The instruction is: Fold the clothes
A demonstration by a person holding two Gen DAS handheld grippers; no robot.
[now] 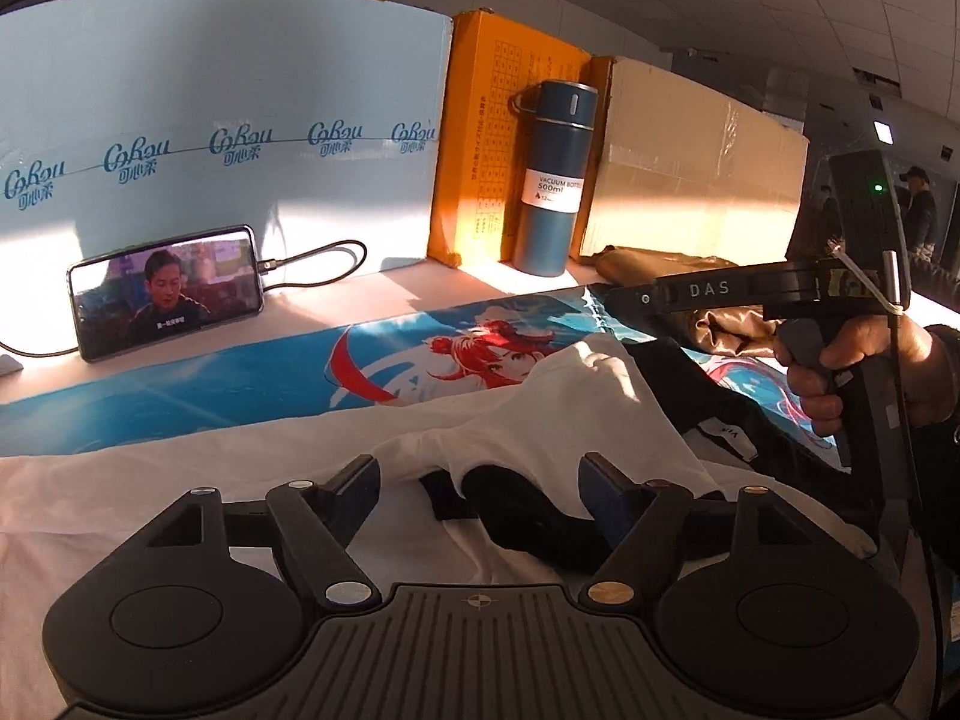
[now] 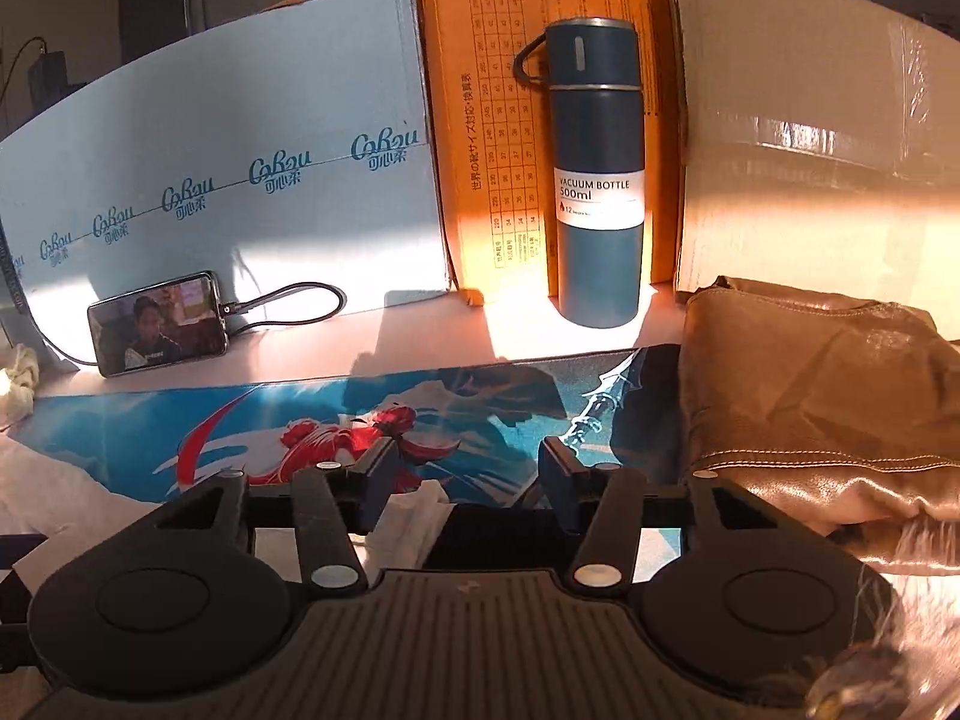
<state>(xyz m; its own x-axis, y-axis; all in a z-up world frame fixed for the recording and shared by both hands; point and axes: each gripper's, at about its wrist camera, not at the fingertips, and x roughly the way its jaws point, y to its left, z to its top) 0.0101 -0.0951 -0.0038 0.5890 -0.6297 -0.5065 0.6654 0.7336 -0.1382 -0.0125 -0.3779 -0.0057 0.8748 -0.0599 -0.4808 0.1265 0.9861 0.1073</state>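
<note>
A white T-shirt [image 1: 540, 402] with a black patch [image 1: 516, 504] lies rumpled on the printed mat. My left gripper [image 1: 480, 480] hovers just over it, open, with the cloth bunched below and between its fingers but not pinched. In the left wrist view my right gripper [image 1: 621, 295] comes in from the right, held by a hand [image 1: 864, 372], above the shirt's far edge. In its own view the right gripper [image 2: 468, 474] is open, and a white fold of the shirt [image 2: 414, 519] lies loose beside its left finger [image 2: 378, 471].
A folded brown garment [image 2: 810, 390] lies at the right. Behind the blue printed mat [image 2: 510, 396] stand a blue vacuum bottle [image 2: 600, 180], an orange box [image 2: 480, 120], a taped cardboard box [image 2: 810, 150], a pale blue box [image 2: 240, 180] and a charging phone [image 2: 159, 324].
</note>
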